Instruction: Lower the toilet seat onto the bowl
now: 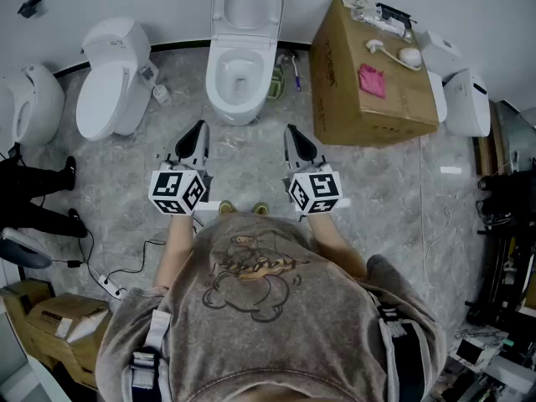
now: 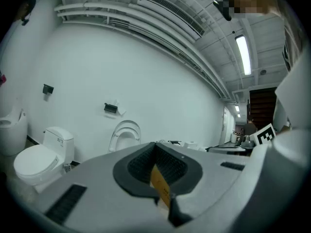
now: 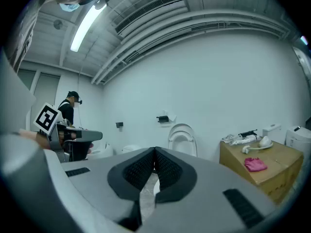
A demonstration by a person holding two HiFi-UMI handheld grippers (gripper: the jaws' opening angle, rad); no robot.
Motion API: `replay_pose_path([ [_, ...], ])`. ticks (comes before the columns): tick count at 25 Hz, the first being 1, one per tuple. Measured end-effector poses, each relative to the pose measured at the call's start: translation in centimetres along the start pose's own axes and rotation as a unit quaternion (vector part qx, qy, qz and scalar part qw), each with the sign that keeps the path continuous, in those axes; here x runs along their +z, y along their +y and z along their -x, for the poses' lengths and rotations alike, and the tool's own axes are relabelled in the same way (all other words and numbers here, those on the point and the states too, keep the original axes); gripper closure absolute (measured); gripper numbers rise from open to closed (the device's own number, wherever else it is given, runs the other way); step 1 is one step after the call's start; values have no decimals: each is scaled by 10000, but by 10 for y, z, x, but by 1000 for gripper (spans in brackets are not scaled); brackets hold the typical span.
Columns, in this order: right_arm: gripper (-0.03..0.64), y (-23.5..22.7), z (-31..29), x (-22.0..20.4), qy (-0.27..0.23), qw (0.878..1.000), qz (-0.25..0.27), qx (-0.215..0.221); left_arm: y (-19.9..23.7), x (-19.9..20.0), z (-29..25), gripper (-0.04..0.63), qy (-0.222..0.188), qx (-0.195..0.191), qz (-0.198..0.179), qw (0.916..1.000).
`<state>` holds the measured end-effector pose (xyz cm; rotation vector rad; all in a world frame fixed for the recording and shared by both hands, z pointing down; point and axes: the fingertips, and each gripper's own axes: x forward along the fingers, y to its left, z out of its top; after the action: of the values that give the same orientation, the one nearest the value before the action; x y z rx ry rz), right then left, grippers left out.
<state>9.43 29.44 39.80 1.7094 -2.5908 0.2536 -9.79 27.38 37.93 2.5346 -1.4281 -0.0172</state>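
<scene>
A white toilet (image 1: pixel 237 78) stands against the far wall, straight ahead of me. Its seat and lid (image 1: pixel 244 5) are raised upright against the wall, and the bowl lies open below them. The raised seat also shows in the left gripper view (image 2: pixel 125 135) and in the right gripper view (image 3: pixel 182 137), some way off. My left gripper (image 1: pixel 198 131) and right gripper (image 1: pixel 294 132) are held side by side in front of the bowl, well short of it. In the left gripper view the left gripper (image 2: pixel 155 145) has its jaws closed together with nothing between them. The right gripper (image 3: pixel 154 152) looks the same.
A large cardboard box (image 1: pixel 339 82) with a pink cloth (image 1: pixel 371 80) and white fittings on top stands right of the toilet. Two closed toilets (image 1: pixel 113 86) (image 1: pixel 29 103) stand to the left. A cable and power strip (image 1: pixel 109 283) lie on the marble floor. Another person (image 3: pixel 68 111) stands far left.
</scene>
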Motion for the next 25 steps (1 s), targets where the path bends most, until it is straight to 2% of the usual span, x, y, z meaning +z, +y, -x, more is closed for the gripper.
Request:
replay_pose_path([
  [10, 591, -23, 10, 7, -156, 9992, -47, 355, -24, -1, -15, 586, -141, 133, -4, 9998],
  [16, 591, -35, -7, -7, -75, 9989, -28, 472, -10, -10, -28, 586, -203, 374, 92, 9991],
  [21, 591, -50, -46, -12, 0, 9989, 14, 472, 10, -6, -67, 586, -245, 241, 19, 9994],
  [25, 591, -69, -90, -5, 26, 9989, 49, 455, 34, 4, -120, 586, -243, 137, 55, 9996],
])
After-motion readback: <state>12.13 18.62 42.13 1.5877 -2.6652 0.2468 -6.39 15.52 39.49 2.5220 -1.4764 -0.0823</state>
